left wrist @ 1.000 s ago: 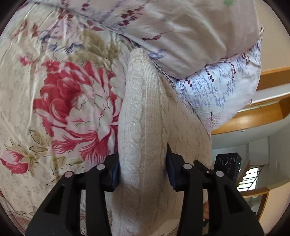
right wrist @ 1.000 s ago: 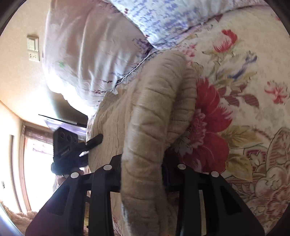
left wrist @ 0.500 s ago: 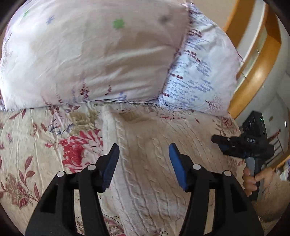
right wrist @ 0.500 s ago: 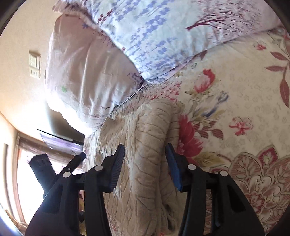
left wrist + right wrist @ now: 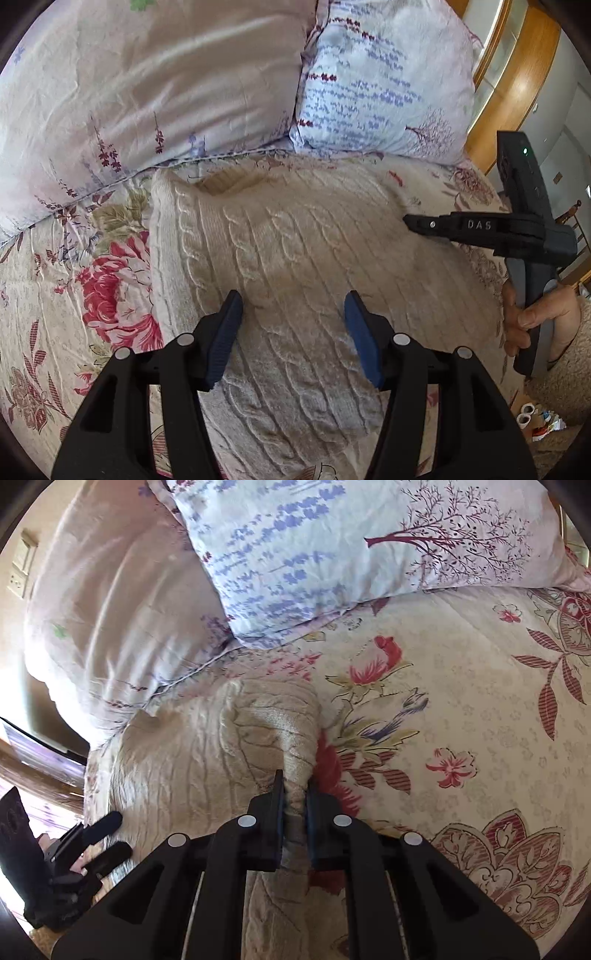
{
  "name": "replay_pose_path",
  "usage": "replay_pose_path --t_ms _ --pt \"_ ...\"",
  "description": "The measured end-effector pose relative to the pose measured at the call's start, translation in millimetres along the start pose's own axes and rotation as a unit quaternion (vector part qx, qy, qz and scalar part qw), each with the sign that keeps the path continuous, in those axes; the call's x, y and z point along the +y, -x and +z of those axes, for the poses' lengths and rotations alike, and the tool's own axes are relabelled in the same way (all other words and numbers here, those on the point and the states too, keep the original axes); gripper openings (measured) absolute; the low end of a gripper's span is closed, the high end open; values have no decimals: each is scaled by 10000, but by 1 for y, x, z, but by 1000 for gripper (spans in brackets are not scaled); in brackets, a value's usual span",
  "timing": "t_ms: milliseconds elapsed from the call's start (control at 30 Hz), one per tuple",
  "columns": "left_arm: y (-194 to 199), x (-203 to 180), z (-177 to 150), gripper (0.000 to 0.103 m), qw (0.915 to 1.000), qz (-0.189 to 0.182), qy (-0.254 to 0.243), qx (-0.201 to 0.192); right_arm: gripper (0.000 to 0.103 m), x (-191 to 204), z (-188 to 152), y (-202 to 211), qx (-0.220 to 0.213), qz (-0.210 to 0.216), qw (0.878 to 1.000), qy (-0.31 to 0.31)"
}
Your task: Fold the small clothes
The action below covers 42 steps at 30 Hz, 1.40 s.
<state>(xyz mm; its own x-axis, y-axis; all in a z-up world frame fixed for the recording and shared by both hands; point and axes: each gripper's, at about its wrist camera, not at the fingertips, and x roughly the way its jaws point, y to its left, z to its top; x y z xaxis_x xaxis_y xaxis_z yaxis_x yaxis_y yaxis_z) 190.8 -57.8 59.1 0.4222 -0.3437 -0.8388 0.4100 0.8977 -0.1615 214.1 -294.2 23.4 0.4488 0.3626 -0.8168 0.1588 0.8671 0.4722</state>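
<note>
A cream cable-knit sweater (image 5: 295, 251) lies on the floral bedspread (image 5: 55, 314), its neck end near the pillows. My left gripper (image 5: 293, 314) is open and empty above the sweater's middle. It also shows at the lower left of the right wrist view (image 5: 107, 834). My right gripper (image 5: 295, 794) is shut on a bunched fold at the sweater's right edge (image 5: 291, 738). In the left wrist view the right gripper (image 5: 410, 221) reaches in from the right and touches the sweater's edge.
Two pillows lie against the headboard: a pale pink one (image 5: 147, 81) and a white one with blue and purple print (image 5: 388, 92). A wooden bed frame (image 5: 517, 81) is at the right. Bare floral bedspread (image 5: 480, 701) stretches right of the sweater.
Both grippers let go of the sweater and drew back. The left stays open above it. The right has closed again on the sweater's right edge.
</note>
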Motion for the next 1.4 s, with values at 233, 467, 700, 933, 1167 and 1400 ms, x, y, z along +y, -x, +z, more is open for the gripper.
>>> replay_pose_path --t_ms 233,467,700,933,1167,1400 --pt "5 8 0 61 9985 -152 441 -284 37 19 -3 23 -356 -339 9976 482" --pt "46 20 -37 62 9947 542 528 -691 37 59 -58 58 -613 -2 9848 1626" --pt "21 33 -59 64 9960 583 676 -68 37 68 -88 35 -325 -722 9732 2157" --pt "18 39 -70 64 9932 336 1112 -90 42 74 -93 33 -477 -1110 9626 2426" --pt "61 29 -97 82 9909 727 850 -753 83 66 -126 72 -1212 -1247 9629 2062" --pt "70 16 -114 97 9866 1097 886 -817 97 67 -148 83 -1574 -1956 9500 1858"
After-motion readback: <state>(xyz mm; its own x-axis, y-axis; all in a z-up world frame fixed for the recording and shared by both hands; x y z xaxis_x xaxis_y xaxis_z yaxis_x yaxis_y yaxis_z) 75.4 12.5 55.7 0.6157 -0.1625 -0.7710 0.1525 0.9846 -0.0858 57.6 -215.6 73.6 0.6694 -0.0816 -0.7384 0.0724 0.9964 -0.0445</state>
